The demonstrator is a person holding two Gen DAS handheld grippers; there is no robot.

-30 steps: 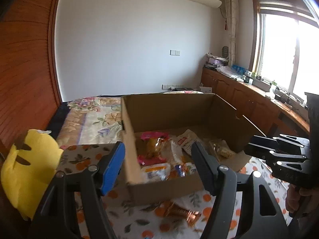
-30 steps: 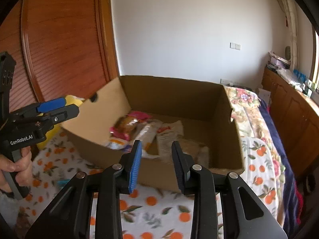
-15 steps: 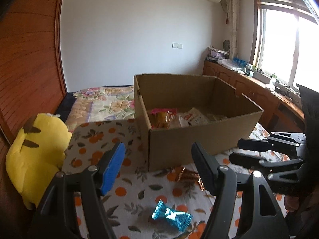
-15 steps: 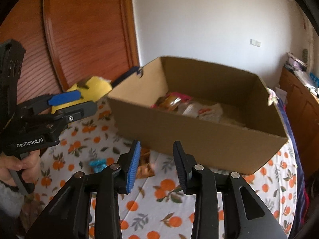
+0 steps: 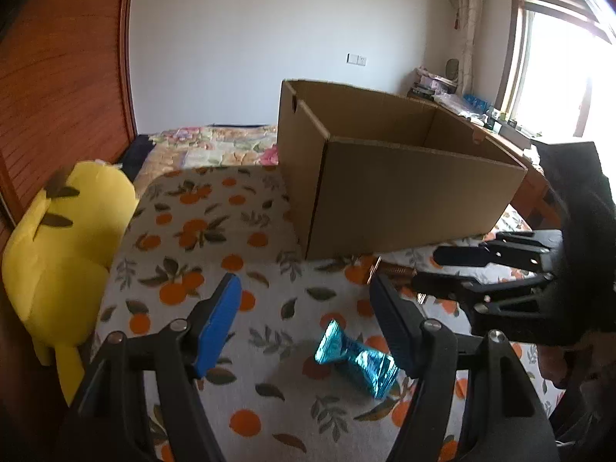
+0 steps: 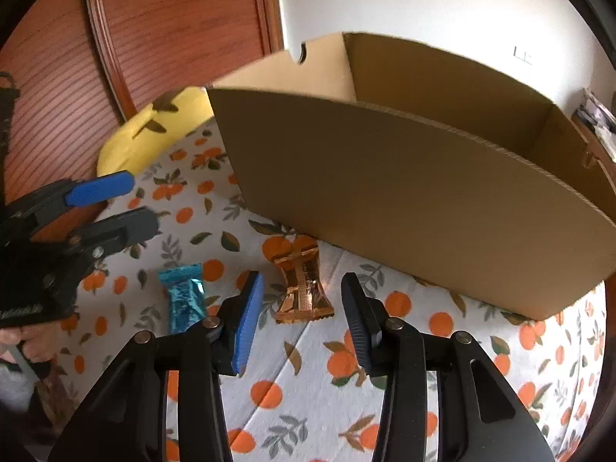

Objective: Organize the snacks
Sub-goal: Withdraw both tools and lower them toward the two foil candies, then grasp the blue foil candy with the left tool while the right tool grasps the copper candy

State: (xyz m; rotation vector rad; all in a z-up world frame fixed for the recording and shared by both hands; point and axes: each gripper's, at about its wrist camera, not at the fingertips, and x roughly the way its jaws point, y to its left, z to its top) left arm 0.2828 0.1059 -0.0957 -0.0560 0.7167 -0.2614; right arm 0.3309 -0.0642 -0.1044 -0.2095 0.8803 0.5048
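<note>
Hovering over wrapped snacks: left gripper open, right gripper opening

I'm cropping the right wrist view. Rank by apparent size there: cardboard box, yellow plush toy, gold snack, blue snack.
1. cardboard box
2. yellow plush toy, partly hidden behind the box
3. gold snack and blue snack: look alike, unranked

No text can be read with certainty. A white marking is seen on the body of the left hand-held gripper in the right wrist view, but it is blurred beyond reading.
</note>
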